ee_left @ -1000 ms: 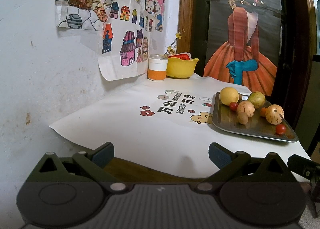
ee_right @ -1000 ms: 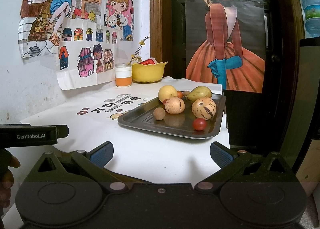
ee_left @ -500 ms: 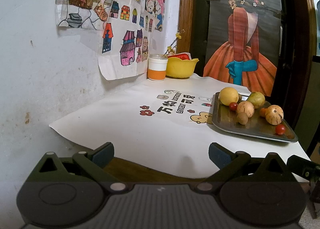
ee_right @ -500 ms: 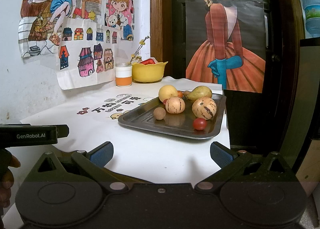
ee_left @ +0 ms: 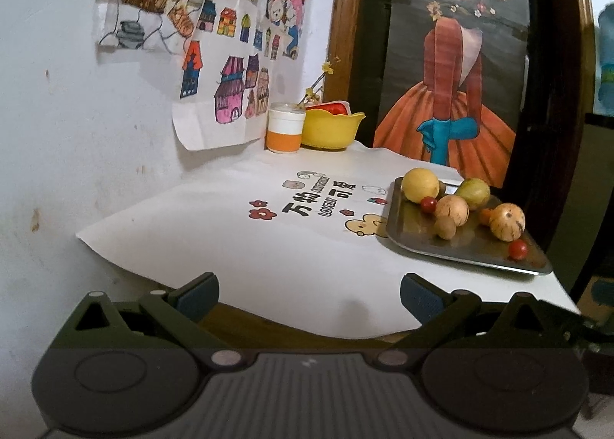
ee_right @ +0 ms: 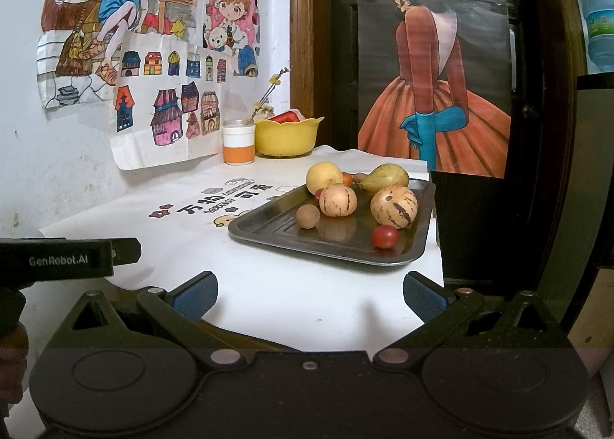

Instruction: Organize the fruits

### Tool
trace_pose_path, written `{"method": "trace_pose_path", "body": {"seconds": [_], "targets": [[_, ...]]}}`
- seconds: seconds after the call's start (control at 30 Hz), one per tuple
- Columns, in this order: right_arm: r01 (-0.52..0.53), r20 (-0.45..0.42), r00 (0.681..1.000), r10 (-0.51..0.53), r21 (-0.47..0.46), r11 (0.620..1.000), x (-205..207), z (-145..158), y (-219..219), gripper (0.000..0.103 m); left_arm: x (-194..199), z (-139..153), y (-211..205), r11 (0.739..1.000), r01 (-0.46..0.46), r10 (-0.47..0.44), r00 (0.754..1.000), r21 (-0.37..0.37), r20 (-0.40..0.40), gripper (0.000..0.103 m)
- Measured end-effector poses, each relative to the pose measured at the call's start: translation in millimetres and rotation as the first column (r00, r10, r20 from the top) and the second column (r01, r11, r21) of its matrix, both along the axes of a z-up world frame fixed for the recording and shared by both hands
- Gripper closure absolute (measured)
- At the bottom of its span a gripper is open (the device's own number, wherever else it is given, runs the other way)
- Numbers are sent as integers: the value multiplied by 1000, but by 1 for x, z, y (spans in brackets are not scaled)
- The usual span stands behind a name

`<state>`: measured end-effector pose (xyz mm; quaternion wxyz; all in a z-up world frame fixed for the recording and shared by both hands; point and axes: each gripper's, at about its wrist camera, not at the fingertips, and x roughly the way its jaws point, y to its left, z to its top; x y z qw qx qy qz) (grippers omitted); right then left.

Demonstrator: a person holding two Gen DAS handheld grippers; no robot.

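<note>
A metal tray (ee_right: 268, 233) (ee_left: 418, 247) on the white table holds several fruits: a yellow round fruit (ee_right: 323, 177) (ee_left: 420, 185), a green pear (ee_right: 385, 177) (ee_left: 473, 189), two striped melons (ee_right: 338, 200) (ee_right: 393, 206), a small brown fruit (ee_right: 307, 216) and a cherry tomato (ee_right: 385, 236) (ee_left: 517, 249). A yellow bowl (ee_right: 288, 137) (ee_left: 330, 129) with something red inside stands at the far back. My left gripper (ee_left: 309, 295) is open before the table's near edge, left of the tray. My right gripper (ee_right: 310, 295) is open in front of the tray. Both hold nothing.
A white and orange cup (ee_right: 238, 146) (ee_left: 286, 132) with a flower sprig stands beside the bowl. Drawings hang on the left wall (ee_left: 76, 132). A dark cabinet (ee_right: 476, 228) sits right of the table. The left gripper's body (ee_right: 57, 258) shows at the right wrist view's left edge.
Both grippers have barely shifted; the jaws stay open and the fruits have not moved.
</note>
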<state>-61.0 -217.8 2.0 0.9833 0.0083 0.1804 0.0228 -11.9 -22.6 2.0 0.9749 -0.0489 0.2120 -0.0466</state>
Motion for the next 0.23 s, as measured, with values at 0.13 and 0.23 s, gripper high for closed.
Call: {"method": "trace_pose_path", "body": {"seconds": [0.13,0.23], "targets": [[-1,-2,1000,1,-1,1000,0,0,0,1,1,0,3,1000,-10,10,1000,-2,4,0],[-4,-4,1000,4,-4,1000,0,-3,4,1,2,0,3,1000,-13,13,1000,1,-1,0]]}}
